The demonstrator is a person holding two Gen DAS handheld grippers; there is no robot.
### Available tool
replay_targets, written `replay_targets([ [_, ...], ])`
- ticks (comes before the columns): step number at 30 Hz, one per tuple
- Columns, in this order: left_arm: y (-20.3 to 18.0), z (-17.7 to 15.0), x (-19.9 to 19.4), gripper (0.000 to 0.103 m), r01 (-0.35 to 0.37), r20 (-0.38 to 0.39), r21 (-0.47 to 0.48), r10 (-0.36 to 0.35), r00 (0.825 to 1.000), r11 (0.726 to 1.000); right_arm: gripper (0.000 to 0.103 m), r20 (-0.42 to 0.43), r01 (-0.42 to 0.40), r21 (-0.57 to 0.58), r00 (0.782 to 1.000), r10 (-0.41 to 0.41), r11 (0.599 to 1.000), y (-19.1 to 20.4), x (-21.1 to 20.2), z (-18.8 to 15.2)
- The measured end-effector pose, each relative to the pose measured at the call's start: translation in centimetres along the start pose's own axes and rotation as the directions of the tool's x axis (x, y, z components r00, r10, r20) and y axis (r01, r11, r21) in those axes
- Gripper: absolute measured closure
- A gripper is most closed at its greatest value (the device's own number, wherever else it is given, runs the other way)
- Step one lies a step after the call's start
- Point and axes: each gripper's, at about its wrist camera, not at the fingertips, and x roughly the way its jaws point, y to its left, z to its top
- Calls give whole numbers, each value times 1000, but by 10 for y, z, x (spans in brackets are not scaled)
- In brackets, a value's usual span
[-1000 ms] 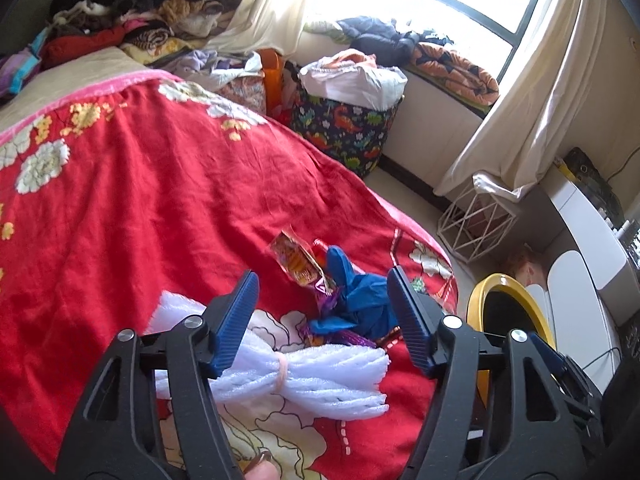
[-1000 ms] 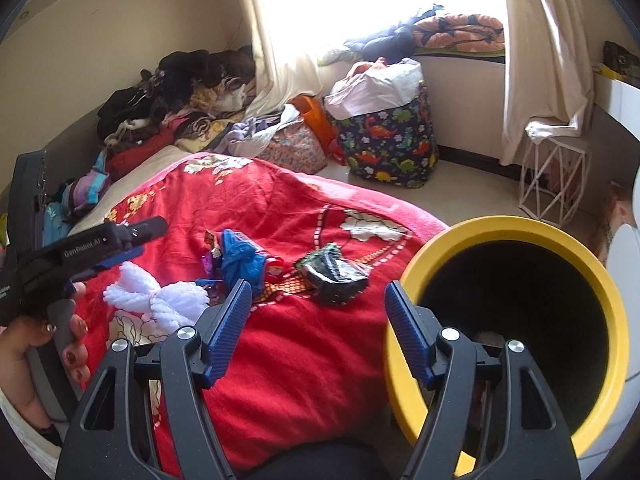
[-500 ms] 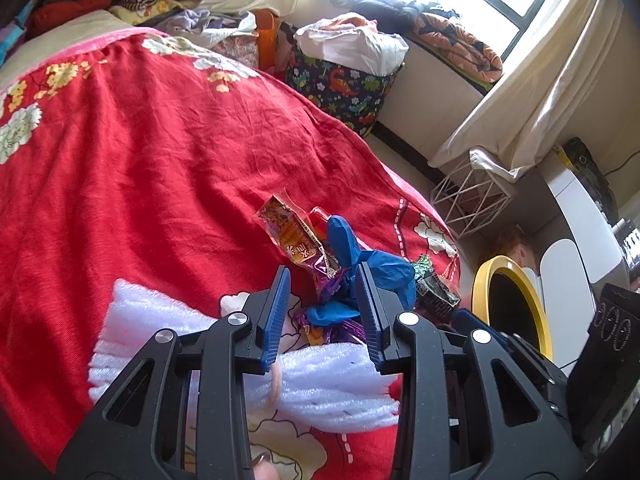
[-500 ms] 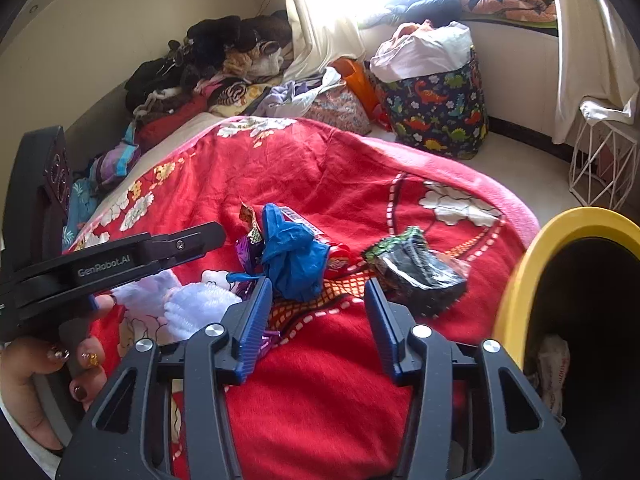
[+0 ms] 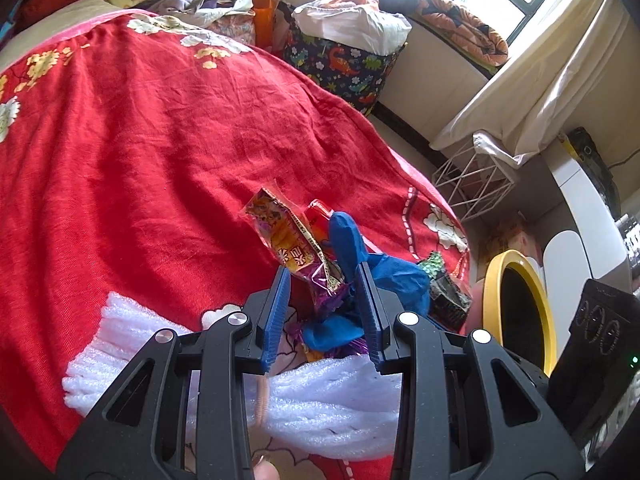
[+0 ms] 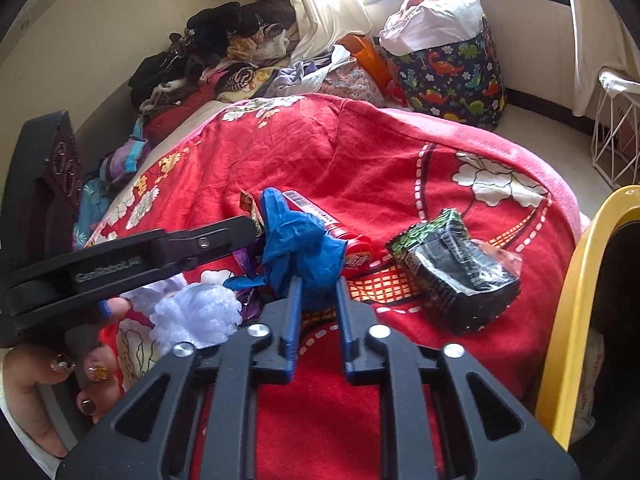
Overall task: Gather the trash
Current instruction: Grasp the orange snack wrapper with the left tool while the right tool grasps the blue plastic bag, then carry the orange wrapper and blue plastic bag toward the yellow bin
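Note:
Trash lies on a red flowered blanket: an orange snack wrapper, a crumpled blue glove, a red tube, a black-green packet and white foam netting. My left gripper is narrowly open with its fingers either side of the wrapper's purple end. My right gripper is nearly closed around the lower edge of the blue glove; a firm grip is not clear.
A yellow-rimmed bin stands at the bed's right edge. A dinosaur-print laundry bag, a white wire stand and a pile of clothes lie beyond.
Both grippers have moved forward to the trash pile and their jaws have narrowed from wide open to nearly closed around the wrapper and the glove.

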Motion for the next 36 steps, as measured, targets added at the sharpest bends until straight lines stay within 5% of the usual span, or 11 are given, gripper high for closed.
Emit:
replay_targets([
  [10, 2, -4, -10, 95, 9, 43, -9, -9, 999, 1000, 98, 49, -17, 2, 999, 16, 1000, 6, -18, -7],
  [23, -7, -6, -56, 96, 66, 157, -4, -65, 985, 998, 99, 134, -22, 22, 991, 19, 1000, 5, -65, -15],
  [36, -20, -11, -78, 96, 109, 185, 17, -110, 977, 994, 99, 178, -12, 42, 984, 5, 999, 2, -97, -21],
])
